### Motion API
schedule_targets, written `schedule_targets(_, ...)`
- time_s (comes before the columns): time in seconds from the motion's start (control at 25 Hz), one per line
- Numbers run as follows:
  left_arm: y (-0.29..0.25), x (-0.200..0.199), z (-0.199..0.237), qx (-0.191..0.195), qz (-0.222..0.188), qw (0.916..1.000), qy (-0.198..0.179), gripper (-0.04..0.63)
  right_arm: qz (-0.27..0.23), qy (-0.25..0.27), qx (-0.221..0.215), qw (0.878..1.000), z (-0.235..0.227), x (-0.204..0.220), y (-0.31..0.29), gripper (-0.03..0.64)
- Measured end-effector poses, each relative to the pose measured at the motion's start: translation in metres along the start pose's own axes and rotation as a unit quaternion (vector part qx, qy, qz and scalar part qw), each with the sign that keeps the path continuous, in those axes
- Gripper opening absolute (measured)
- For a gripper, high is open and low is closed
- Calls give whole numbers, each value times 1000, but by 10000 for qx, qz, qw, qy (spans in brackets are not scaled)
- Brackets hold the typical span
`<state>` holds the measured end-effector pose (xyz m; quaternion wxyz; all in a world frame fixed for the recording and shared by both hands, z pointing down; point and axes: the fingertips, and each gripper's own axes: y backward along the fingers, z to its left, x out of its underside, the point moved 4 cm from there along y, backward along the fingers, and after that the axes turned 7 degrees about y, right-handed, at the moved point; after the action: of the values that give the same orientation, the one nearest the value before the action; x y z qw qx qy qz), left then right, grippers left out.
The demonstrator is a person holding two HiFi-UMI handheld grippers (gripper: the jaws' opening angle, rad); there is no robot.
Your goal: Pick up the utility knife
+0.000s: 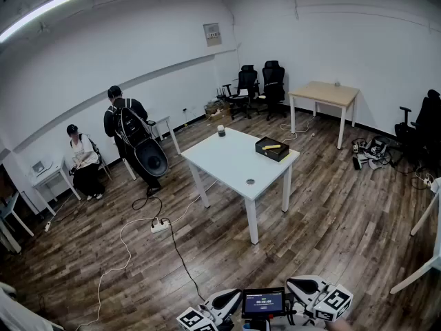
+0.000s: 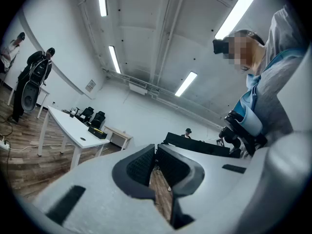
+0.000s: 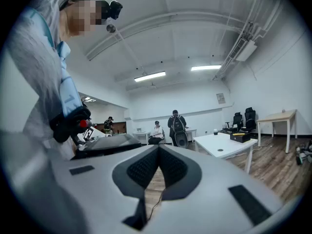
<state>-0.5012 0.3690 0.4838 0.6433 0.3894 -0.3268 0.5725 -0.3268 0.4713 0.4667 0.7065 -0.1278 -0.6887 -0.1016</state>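
Head view, target: utility knife [image 1: 272,145], judged to be the yellow item lying in the black box [image 1: 264,152] on the white table [image 1: 227,163], well apart from both tools.
Head view, tools: left gripper [image 1: 222,302] and right gripper [image 1: 308,294] are held low, near the body.
Left gripper view, jaws: pressed together, nothing between them.
Right gripper view, jaws: fully closed, empty.
Procedure: approach the table, spread one gripper's jaws before entering the box, then close across the handle.

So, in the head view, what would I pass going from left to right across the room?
Seated person → standing person with a backpack → dark cup → black box → wooden table → black chair by the right edge.
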Motion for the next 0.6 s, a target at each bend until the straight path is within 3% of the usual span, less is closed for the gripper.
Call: schedule_targets(0.6,-20,5,6,24,117,9999,18,18,-72,-185,70,9998,-18,8,6,28)
